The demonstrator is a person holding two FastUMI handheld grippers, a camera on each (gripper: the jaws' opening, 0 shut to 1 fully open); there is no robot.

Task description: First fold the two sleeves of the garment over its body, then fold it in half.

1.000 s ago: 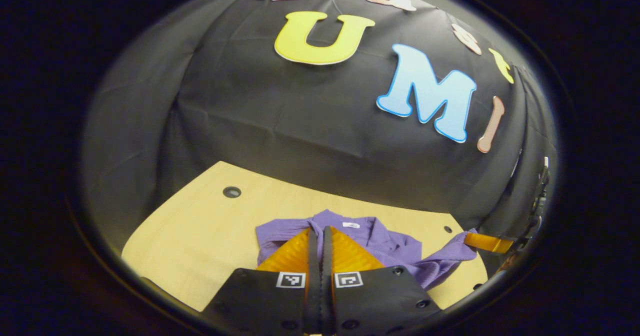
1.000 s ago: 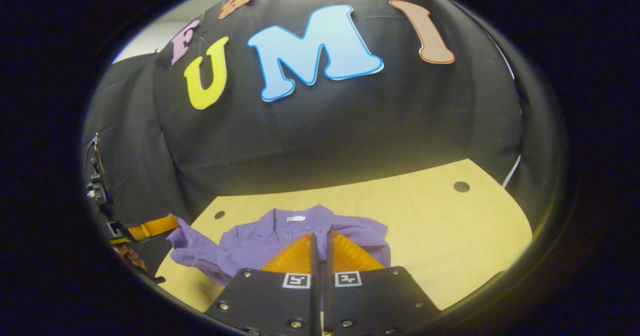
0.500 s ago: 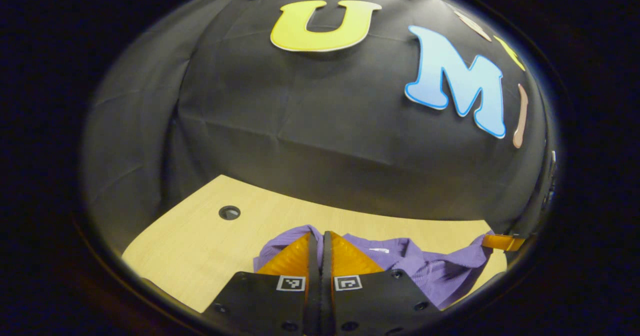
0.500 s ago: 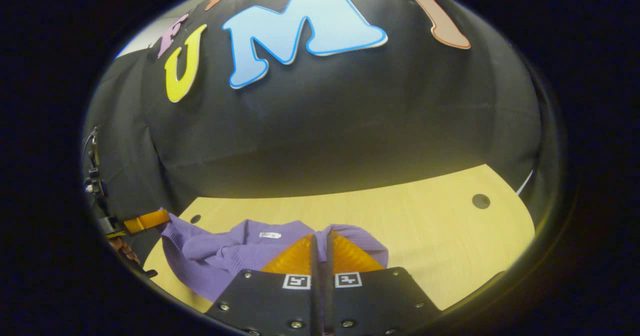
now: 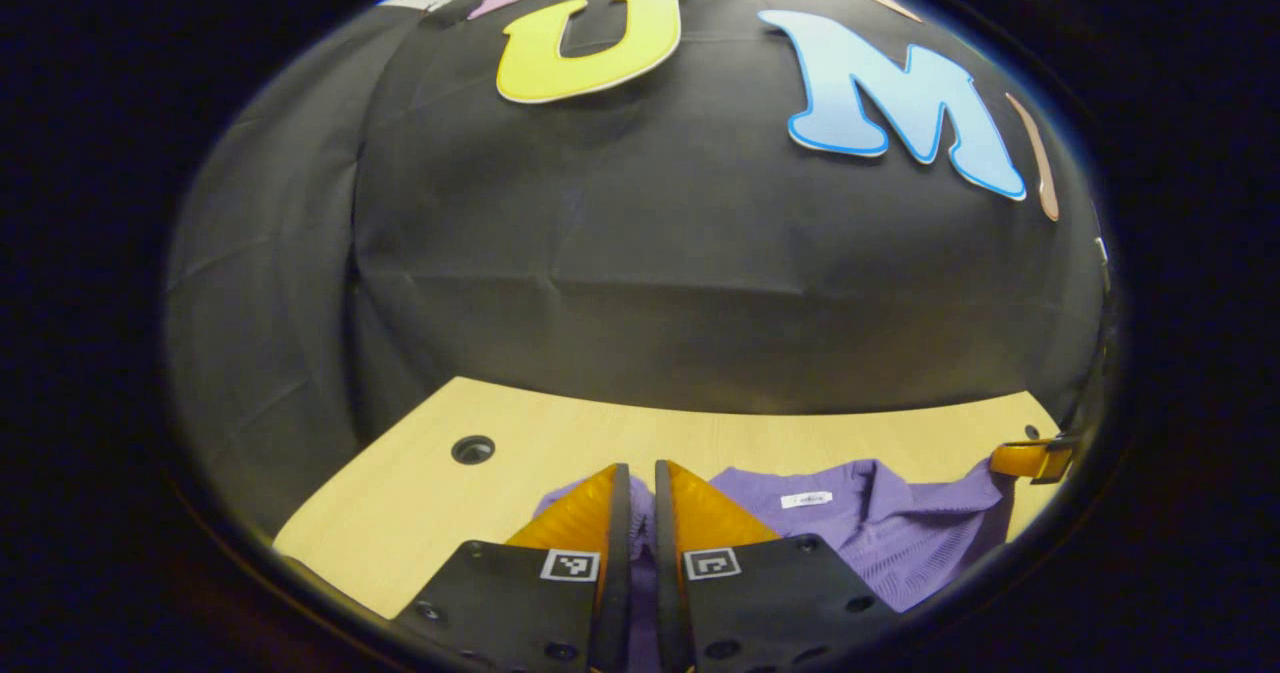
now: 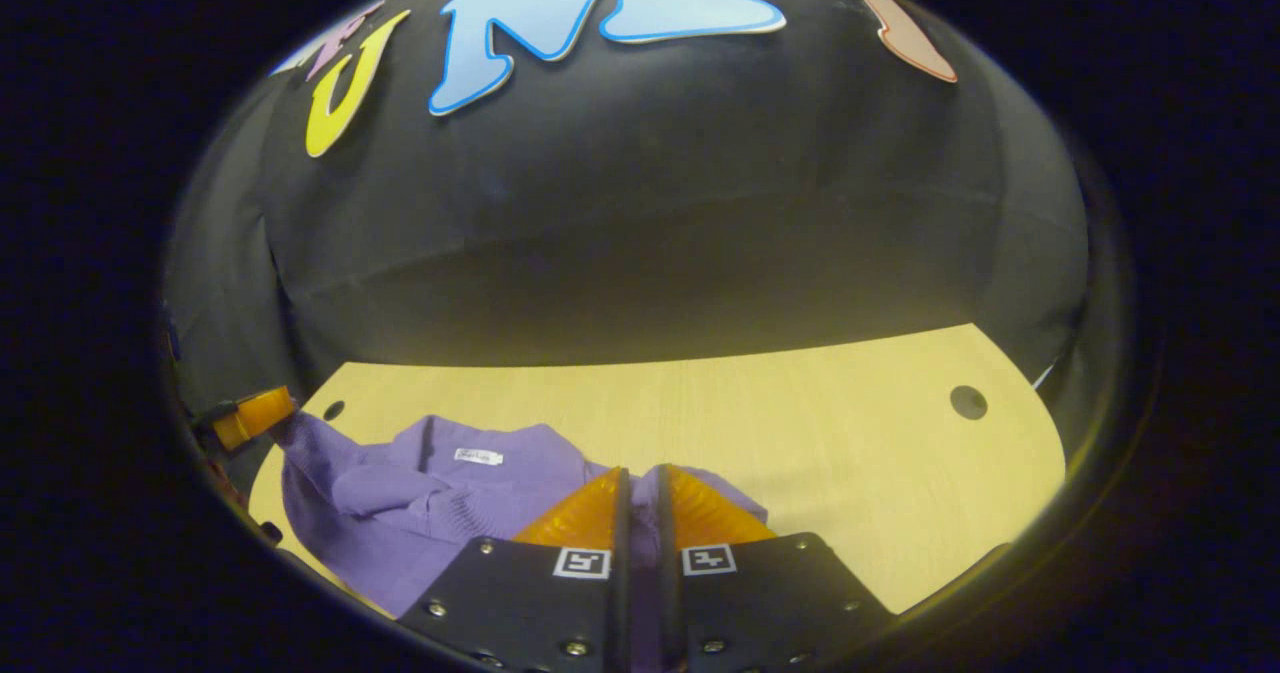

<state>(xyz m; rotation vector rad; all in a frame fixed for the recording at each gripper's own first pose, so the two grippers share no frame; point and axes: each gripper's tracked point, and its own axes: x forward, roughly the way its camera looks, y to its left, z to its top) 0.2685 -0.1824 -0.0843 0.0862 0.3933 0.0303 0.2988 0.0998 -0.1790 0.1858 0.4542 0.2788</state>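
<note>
Both cameras now sit lower and nearer the worktop (image 6: 820, 403) than a second ago, and the purple garment (image 5: 880, 523) lies flatter. Left hand-held gripper (image 5: 640, 483) has its fingers narrowly apart with purple cloth between them; whether they press it I cannot tell. Right hand-held gripper (image 6: 640, 483) pinches a fold of the garment (image 6: 400, 493), which lies at the worktop's near edge.

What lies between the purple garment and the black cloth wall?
Bare wooden table lies between the garment and the wall in the right gripper view.
</note>
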